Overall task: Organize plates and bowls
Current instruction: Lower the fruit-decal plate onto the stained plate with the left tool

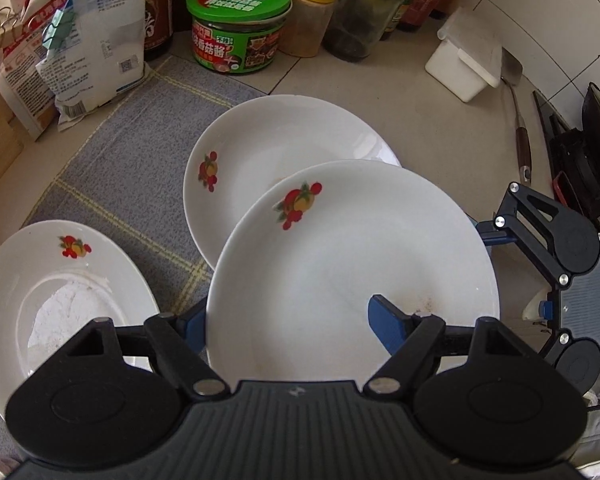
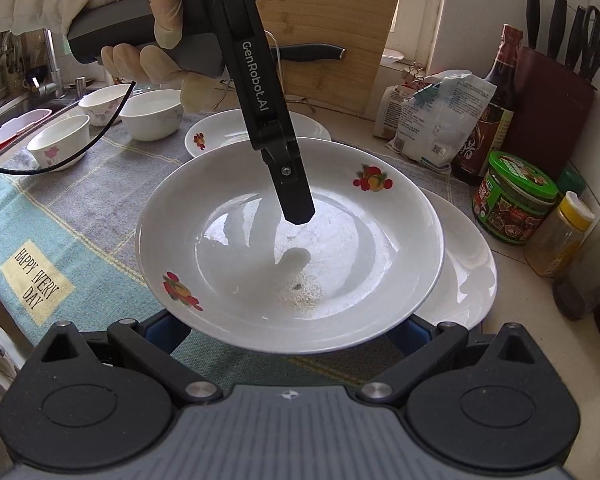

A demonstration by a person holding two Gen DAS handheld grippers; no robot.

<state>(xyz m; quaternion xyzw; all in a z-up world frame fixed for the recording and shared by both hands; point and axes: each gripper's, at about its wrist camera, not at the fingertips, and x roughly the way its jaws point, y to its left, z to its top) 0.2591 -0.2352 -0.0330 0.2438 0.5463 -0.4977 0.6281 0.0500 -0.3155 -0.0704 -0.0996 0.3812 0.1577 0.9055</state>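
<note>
The left gripper (image 1: 290,320) is pinching the lifted plate (image 2: 228,280) by its rim while the right gripper (image 2: 288,330) is lying with fingers spread beneath, so any slip is risking a chip against the lower plate (image 2: 460,272) at the mat (image 2: 80,208) edge.

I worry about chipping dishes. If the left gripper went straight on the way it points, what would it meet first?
Probably the white plate lying at the edge of the grey cloth, partly hidden behind the held plate that the left gripper clamps. The gap between them is unclear.
</note>
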